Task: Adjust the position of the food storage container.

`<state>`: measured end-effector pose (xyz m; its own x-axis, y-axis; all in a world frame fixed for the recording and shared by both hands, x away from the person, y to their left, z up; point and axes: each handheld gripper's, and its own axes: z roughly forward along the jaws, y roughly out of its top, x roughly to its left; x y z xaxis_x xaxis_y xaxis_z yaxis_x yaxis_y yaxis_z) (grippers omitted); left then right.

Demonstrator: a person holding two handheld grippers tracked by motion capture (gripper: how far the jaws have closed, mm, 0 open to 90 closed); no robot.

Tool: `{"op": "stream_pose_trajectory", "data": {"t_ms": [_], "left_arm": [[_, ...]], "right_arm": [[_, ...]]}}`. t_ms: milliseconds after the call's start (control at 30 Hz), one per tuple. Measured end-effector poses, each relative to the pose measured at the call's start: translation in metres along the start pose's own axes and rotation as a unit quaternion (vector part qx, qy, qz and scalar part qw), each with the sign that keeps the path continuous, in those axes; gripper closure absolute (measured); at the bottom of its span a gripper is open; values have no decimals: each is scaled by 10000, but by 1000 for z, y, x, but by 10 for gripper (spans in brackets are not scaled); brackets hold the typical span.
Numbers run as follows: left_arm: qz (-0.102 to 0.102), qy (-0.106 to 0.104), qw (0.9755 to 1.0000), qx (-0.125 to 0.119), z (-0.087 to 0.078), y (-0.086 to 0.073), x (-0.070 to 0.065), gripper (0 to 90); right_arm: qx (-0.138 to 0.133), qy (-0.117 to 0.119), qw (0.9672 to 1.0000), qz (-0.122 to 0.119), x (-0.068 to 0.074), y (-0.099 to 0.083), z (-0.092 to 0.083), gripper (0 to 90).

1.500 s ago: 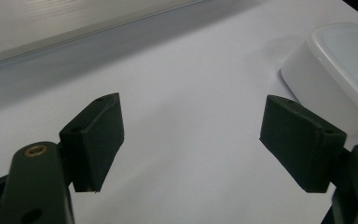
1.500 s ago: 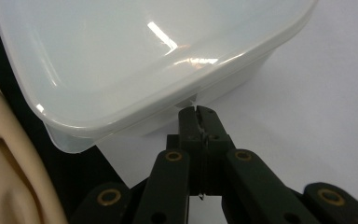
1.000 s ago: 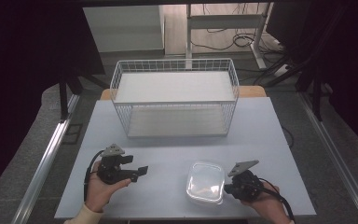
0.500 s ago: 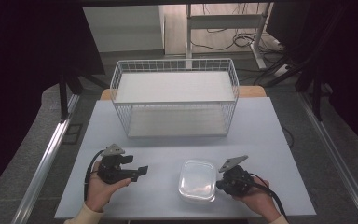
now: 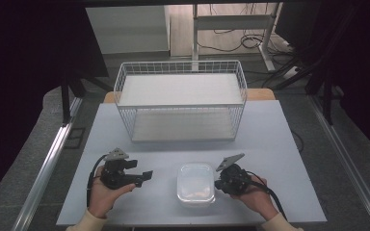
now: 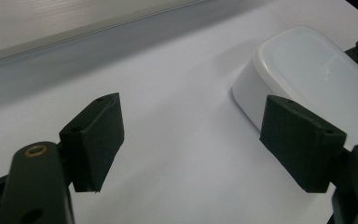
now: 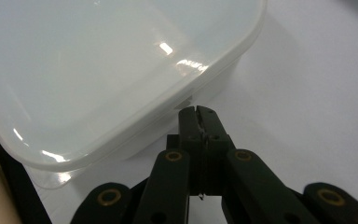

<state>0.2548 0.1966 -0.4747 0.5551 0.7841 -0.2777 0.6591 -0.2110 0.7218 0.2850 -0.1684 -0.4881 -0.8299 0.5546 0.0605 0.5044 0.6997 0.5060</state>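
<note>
the plastic box [image 5: 195, 184] sits on the worktop [image 5: 279, 144] between both hands. the right gripper [image 7: 198, 113], pressed together, noses its side wall (apparently pushing it); keep the push low and level so it slides. the left gripper [image 6: 191, 140] waits spread.

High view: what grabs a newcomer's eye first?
The white wire basket standing at the table's far middle, large and open-topped. Nearer the person, a translucent plastic container sits at the front edge, with the right gripper, jaws shut, against its side. The left gripper rests open to the container's left, apart from it.
</note>
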Motion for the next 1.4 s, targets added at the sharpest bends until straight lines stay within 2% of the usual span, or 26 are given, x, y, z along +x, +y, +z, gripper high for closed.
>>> {"op": "stream_pose_trajectory", "data": {"t_ms": [167, 467, 633, 800, 900, 967, 1000, 1067, 1100, 1133, 1233, 1267, 1400], "left_arm": [[19, 5, 10000, 31, 2, 0, -1, 212], [25, -9, 10000, 34, 2, 0, -2, 212], [6, -3, 10000, -44, -1, 2, -3, 213], [18, -2, 10000, -55, -2, 1, -3, 214], [-10, 14, 10000, -89, -3, 2, -3, 214], [-13, 13, 10000, -95, -3, 2, -3, 214], [-15, 11, 9999, -99, -3, 2, -4, 214], [-12, 4, 10000, -95, -2, 2, -4, 214], [-9, -7, 10000, -88, -2, 2, -4, 213], [-9, -7, 10000, -88, -2, 2, -4, 213], [-62, -43, 9999, -137, -4, 2, -4, 212], [-62, -43, 9999, -137, -4, 2, -4, 212], [-189, -103, 9995, -228, -7, 2, -5, 212]], "right_arm": [[-2, 49, 10000, -78, 3, 8, 6, 895], [-86, 105, 9999, -80, 4, 8, 5, 895], [-280, -118, 9995, -54, 0, 0, -10, 895], [-666, -339, 9969, 238, -9, -17, -34, 895], [-949, -307, 9939, 481, -18, -28, -48, 892], [-1053, -214, 9923, 623, -23, -32, -51, 827], [-1053, -214, 9923, 623, -23, -32, -51, 827], [-1178, -131, 9898, 789, -27, -34, -51, 640], [-1283, -114, 9875, 908, -28, -33, -51, 519], [-1283, -114, 9875, 908, -28, -33, -51, 519], [-1414, -91, 9840, 1084, -27, -32, -50, 381], [-1414, -91, 9840, 1084, -27, -32, -50, 381], [-1549, -61, 9803, 1225, -27, -31, -51, 305]]}}
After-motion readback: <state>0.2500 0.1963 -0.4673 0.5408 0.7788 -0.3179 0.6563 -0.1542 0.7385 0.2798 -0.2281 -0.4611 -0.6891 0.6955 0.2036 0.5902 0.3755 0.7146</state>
